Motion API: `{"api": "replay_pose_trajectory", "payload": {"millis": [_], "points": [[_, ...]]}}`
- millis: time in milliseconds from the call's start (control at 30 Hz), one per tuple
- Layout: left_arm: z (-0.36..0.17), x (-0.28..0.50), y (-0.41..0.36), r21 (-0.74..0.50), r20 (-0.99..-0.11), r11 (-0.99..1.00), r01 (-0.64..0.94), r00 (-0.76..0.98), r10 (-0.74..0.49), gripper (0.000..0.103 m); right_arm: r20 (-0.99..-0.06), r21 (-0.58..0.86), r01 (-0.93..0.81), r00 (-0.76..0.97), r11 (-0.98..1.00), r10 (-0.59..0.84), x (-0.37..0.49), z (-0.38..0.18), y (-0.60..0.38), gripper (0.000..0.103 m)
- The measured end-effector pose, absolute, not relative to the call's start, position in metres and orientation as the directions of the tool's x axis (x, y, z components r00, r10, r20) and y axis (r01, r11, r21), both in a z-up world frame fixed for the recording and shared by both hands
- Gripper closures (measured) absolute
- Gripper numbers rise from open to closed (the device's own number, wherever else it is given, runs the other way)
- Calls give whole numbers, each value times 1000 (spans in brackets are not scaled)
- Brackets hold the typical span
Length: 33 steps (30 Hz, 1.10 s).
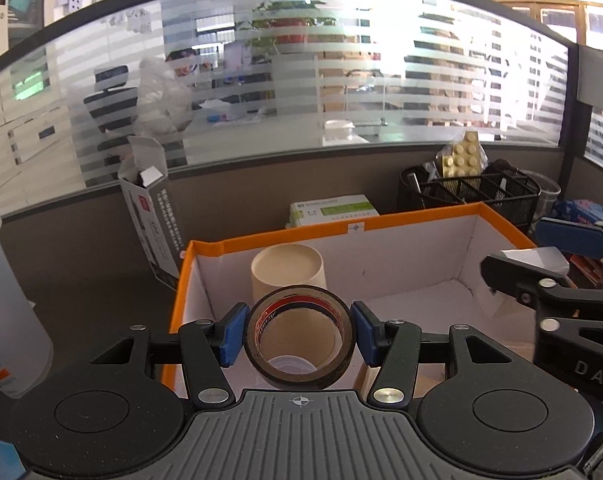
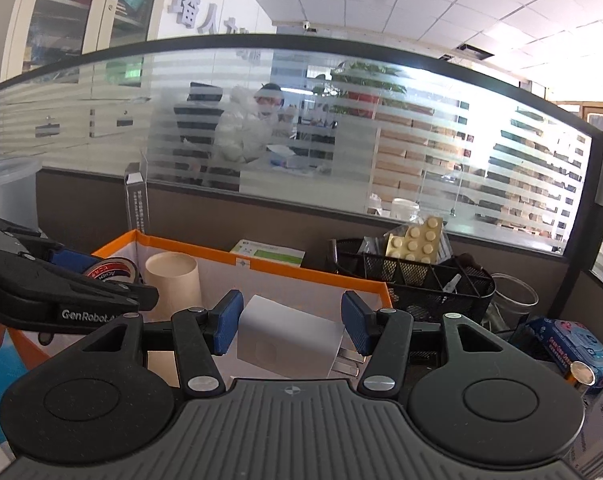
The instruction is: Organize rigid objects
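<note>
My left gripper [image 1: 299, 334] is shut on a roll of brown tape [image 1: 300, 336], held upright over the near end of an orange-rimmed white box [image 1: 277, 236]. A cream paper cup [image 1: 288, 270] stands upside down inside the box, just beyond the tape. My right gripper [image 2: 289, 326] is shut on a white plug adapter [image 2: 289, 340], its metal prongs pointing right, above the box's [image 2: 261, 258] near right side. In the right wrist view the left gripper with the tape [image 2: 111, 271] is at the left, and the cup [image 2: 174, 278] stands beside it.
A black mesh organiser [image 1: 469, 196] holding a yellow studded brick [image 1: 463, 156] stands behind the box on the right, next to a clear glass [image 2: 515, 300]. A green and white carton [image 1: 333, 208] lies behind the box, an open grey carton [image 1: 149, 216] to its left. A translucent container [image 1: 5, 300] is at far left.
</note>
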<state>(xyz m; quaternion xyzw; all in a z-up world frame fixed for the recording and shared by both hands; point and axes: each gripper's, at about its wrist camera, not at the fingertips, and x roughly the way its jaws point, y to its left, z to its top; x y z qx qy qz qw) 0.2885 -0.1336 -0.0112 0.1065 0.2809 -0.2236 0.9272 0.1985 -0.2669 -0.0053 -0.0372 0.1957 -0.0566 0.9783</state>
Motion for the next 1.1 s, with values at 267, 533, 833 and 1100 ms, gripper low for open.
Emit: {"api": "replay_pose_trajectory", "payload": {"millis": [267, 533, 833, 1100], "points": [[-16, 297, -142, 93, -588, 877, 471, 737, -334, 50, -422, -112, 94, 897, 989, -134, 215, -12, -270, 52], [-24, 305, -145, 97, -613, 875, 474, 721, -322, 50, -454, -130, 85, 880, 988, -136, 225, -21, -270, 52], [-28, 308, -148, 107, -625, 872, 478, 715, -315, 50, -482, -128, 85, 865, 988, -137, 231, -25, -273, 52], [-31, 309, -149, 111, -628, 871, 478, 713, -311, 50, -513, -124, 81, 848, 989, -134, 235, -30, -277, 52]]}}
